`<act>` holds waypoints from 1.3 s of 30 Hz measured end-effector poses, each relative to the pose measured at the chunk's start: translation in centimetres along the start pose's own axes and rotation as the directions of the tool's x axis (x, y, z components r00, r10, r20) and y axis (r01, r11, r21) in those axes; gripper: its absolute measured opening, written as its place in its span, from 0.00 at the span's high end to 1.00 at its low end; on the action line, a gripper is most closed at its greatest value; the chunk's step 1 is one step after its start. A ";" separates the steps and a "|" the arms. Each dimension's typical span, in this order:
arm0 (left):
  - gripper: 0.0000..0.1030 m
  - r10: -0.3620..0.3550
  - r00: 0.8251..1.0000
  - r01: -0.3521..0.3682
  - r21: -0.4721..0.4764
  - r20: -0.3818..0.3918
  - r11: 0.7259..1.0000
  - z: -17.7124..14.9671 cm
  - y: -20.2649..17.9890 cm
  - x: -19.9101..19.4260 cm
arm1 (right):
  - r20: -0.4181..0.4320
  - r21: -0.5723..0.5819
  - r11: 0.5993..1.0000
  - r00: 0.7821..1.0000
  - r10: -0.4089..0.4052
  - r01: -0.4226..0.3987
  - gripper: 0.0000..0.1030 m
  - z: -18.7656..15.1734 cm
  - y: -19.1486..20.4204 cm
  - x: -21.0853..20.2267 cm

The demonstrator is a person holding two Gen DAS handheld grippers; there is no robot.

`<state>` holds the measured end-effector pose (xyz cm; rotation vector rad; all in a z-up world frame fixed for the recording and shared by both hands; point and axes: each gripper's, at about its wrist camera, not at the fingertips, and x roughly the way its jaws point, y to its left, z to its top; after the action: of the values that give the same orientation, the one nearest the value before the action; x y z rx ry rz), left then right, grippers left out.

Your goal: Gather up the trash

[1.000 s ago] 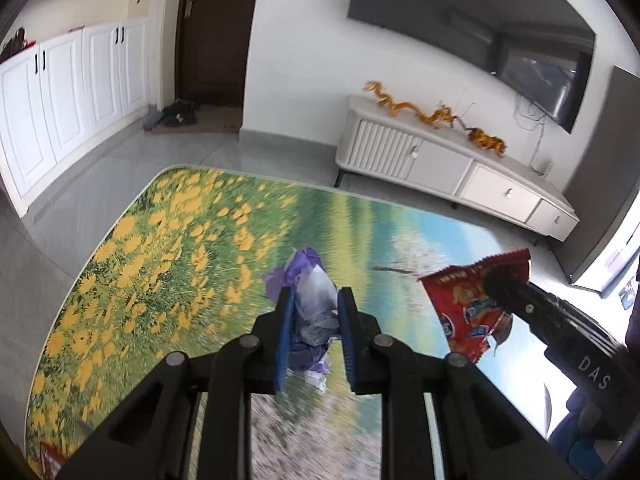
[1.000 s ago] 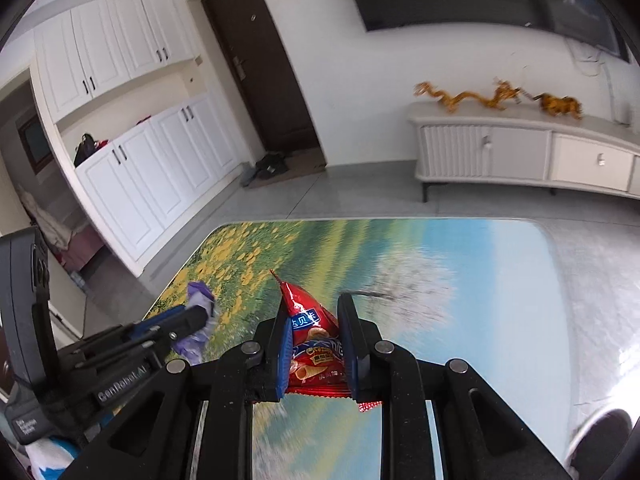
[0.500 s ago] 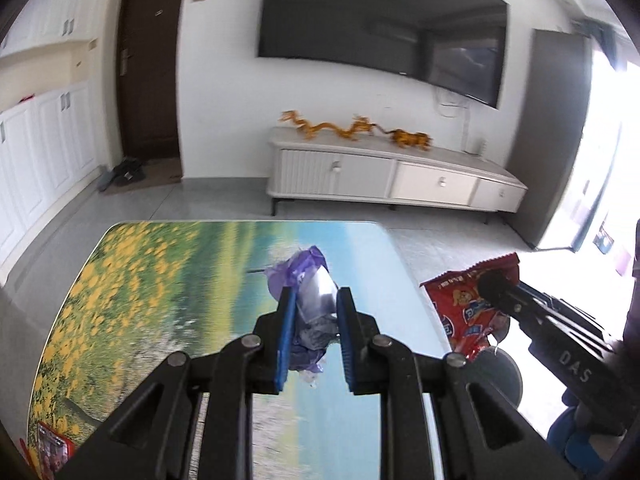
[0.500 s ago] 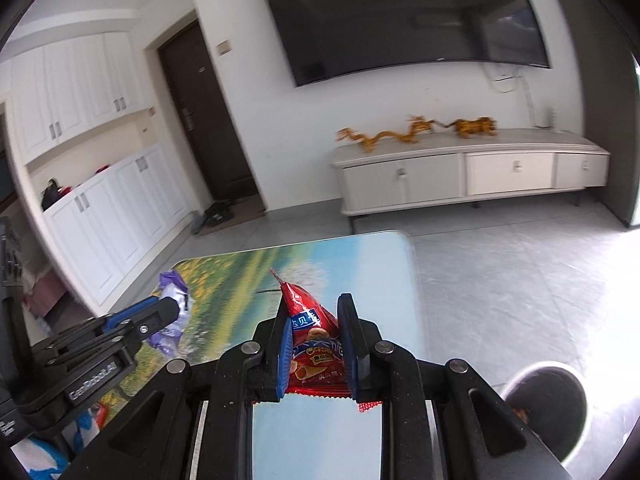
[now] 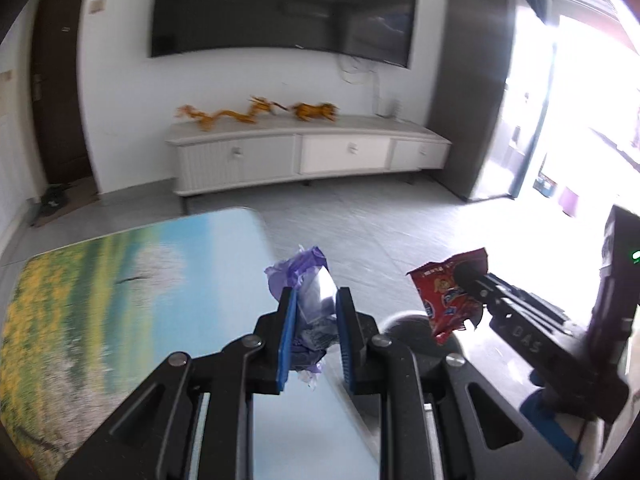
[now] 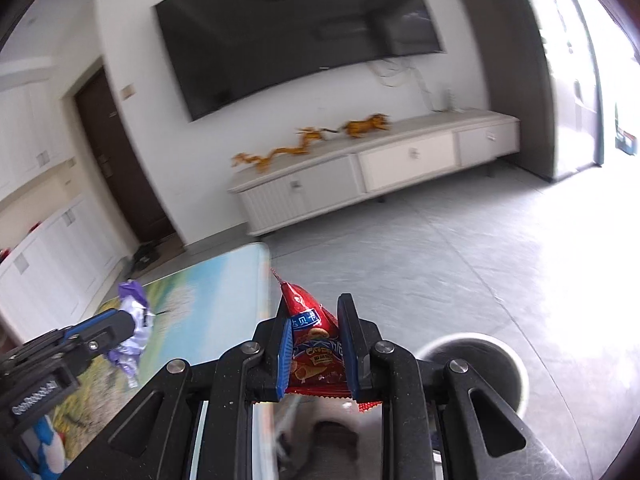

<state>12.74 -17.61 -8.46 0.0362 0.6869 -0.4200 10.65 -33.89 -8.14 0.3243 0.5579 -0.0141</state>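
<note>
A crumpled purple wrapper [image 5: 310, 300] is clamped between the blue pads of the left gripper [image 5: 314, 332], held in the air over the right edge of the table [image 5: 120, 280]. A red snack bag [image 6: 314, 344] is pinched by the right gripper [image 6: 314, 350] — past the table edge, above grey floor. A round bin [image 6: 492, 364] is seen low to the right, just beside the right gripper.
</note>
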 end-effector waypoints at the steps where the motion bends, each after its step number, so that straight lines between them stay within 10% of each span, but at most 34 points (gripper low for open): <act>1: 0.82 -0.023 1.000 0.024 0.010 -0.012 1.000 0.2 -0.9 0.8 | -0.002 0.022 1.000 1.000 -0.020 0.020 0.80 -0.1 -1.2 0.0; 19: 0.81 -0.276 0.925 0.298 0.046 -0.263 0.953 0.0 -13.1 16.3 | -0.200 0.245 0.928 0.952 -0.234 0.280 0.76 -4.0 -17.4 6.1; 22: 0.80 -0.302 0.908 0.324 0.030 -0.291 0.946 -0.7 -14.1 17.9 | -0.223 0.254 0.919 0.943 -0.248 0.302 0.61 -4.8 -18.5 6.7; 27: 0.60 -0.338 0.890 0.349 -0.021 -0.306 0.937 -1.1 -13.9 19.2 | -0.240 0.260 0.910 0.934 -0.264 0.323 0.56 -5.3 -19.2 6.3; 39: 0.41 -0.154 0.979 0.151 -0.035 -0.133 0.988 0.1 -7.3 10.8 | -0.205 0.140 0.966 0.961 -0.185 0.216 0.48 -5.1 -11.5 3.3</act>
<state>17.43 -28.28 -14.37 -0.0122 0.8318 -0.5601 9.63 -43.01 -17.34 0.4280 0.7809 -0.2281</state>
